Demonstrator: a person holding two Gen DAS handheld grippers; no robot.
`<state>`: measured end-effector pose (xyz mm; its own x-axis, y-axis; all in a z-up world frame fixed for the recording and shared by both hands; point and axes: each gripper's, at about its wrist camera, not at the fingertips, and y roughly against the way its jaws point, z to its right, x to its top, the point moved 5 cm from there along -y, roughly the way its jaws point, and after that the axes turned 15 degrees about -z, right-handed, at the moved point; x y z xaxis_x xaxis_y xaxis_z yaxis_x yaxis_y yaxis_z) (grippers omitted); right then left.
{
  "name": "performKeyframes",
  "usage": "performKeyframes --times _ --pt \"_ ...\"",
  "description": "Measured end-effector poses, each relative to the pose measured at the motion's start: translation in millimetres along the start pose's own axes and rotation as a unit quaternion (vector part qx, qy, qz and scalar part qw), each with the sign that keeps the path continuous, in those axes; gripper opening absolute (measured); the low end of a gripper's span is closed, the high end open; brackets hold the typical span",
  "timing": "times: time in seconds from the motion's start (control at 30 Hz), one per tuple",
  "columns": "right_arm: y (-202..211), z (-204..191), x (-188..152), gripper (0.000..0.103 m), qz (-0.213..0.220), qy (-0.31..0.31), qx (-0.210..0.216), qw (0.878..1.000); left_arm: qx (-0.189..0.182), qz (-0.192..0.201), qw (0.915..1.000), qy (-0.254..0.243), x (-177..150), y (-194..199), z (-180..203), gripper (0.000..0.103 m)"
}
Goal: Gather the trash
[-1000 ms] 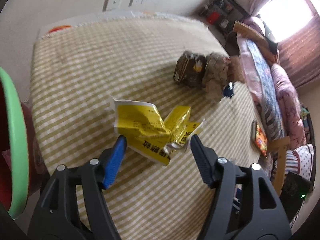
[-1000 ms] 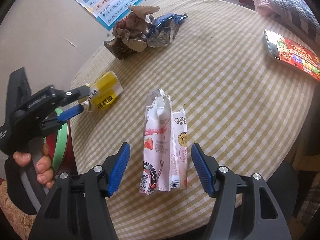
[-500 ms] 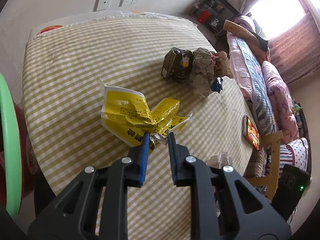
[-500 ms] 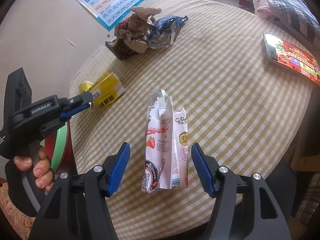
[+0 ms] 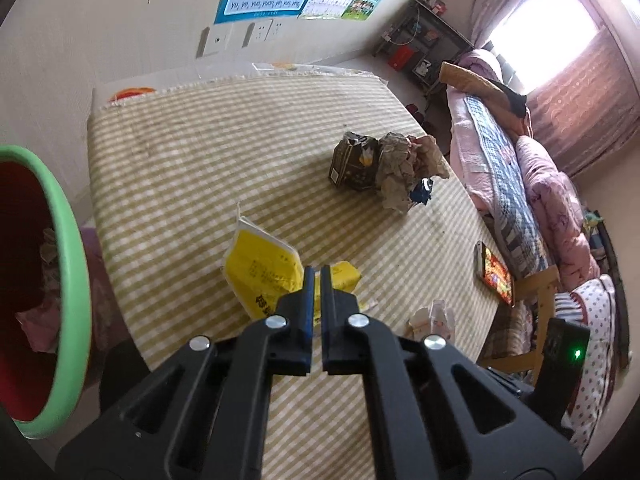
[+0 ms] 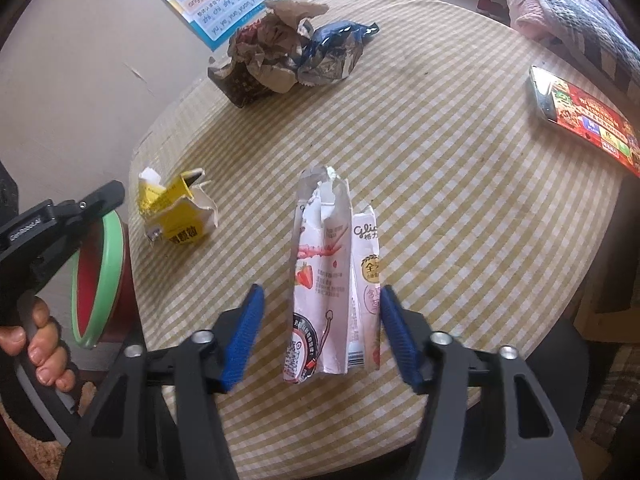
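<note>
Step in hand: pickup of 2 pieces of trash at once, 1 per gripper. The left gripper (image 5: pixel 315 276) is clenched on the yellow wrapper (image 5: pixel 262 270), its jaws having just closed to a narrow slit with a fold of the wrapper pinched between the pads; in the right wrist view the wrapper (image 6: pixel 176 210) stands crumpled and raised at the counter's left edge, just beside the green-rimmed bin (image 6: pixel 102 280). Whether it is fully clear of the checked cloth cannot be told. The right gripper (image 6: pixel 320 336) is not yet grasping: its jaws have just been closing and now bracket the lower end of the torn pink snack packet (image 6: pixel 332 280), which lies flat on the counter (image 6: pixel 460 200) between them; the right pad is close against the packet's edge, the left pad stands apart with cloth showing between. Remaining trash: a dark carton (image 5: pixel 354 160) with crumpled brown paper (image 5: pixel 402 170) and a blue foil wrapper (image 6: pixel 334 50), heaped together at the far side, untouched. A phone (image 6: pixel 580 120) lies well apart from the trash and is judged not part of the task. Next move, in my judgement: finish the right-hand closure on the flat packet, which may need the pads pressed low to catch a thin edge, then carry the yellow wrapper over the bin's rim (image 5: pixel 70 264) and release. Progress is judged early.
</note>
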<state>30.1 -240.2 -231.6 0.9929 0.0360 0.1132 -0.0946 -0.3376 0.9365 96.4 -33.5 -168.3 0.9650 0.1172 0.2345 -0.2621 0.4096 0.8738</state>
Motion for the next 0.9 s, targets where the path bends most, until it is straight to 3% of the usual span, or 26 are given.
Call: performKeyframes --times 0.1,0.17,0.23,0.33,0.57,0.67,0.8,0.87,0.9 --pt "-1.6 -2.3 1.0 0.041 -0.002 0.002 0.0 1.0 0.003 -0.007 1.0 -0.007 -3.4 -0.9 -0.2 0.002" --pt "-0.6 -2.7 1.3 0.039 0.002 0.002 -0.001 1.0 0.005 -0.005 1.0 0.002 -4.9 -1.0 -4.0 0.012" --pt "0.6 -2.1 1.2 0.038 0.007 0.0 -0.005 1.0 -0.004 -0.004 0.9996 0.027 -6.4 -1.5 -11.3 0.05" --pt "0.1 -1.0 -1.4 0.038 0.007 0.0 -0.008 1.0 -0.019 -0.001 0.9978 0.064 -9.8 -4.4 -18.2 0.062" --pt "-4.3 -9.0 -3.0 0.038 0.002 0.013 -0.012 1.0 -0.023 -0.016 0.9862 0.163 -3.0 -29.1 -34.6 0.066" --pt "-5.8 -9.4 -2.9 0.038 -0.001 0.016 -0.008 1.0 -0.015 -0.02 0.9839 0.177 0.4 -35.7 -35.3 0.071" --pt "-6.8 -6.7 -1.2 0.038 -0.001 0.013 -0.001 1.0 -0.032 -0.047 0.9793 0.195 -0.8 -52.4 -33.7 0.071" --pt "-6.8 -6.0 -1.4 0.038 -0.001 0.012 0.002 1.0 -0.034 -0.045 0.9794 0.194 -0.6 -51.8 -33.2 0.067" --pt "-6.6 -5.1 -1.3 0.038 0.0 0.011 0.004 1.0 -0.047 -0.045 0.9796 0.19 -0.5 -50.4 -32.0 0.058"
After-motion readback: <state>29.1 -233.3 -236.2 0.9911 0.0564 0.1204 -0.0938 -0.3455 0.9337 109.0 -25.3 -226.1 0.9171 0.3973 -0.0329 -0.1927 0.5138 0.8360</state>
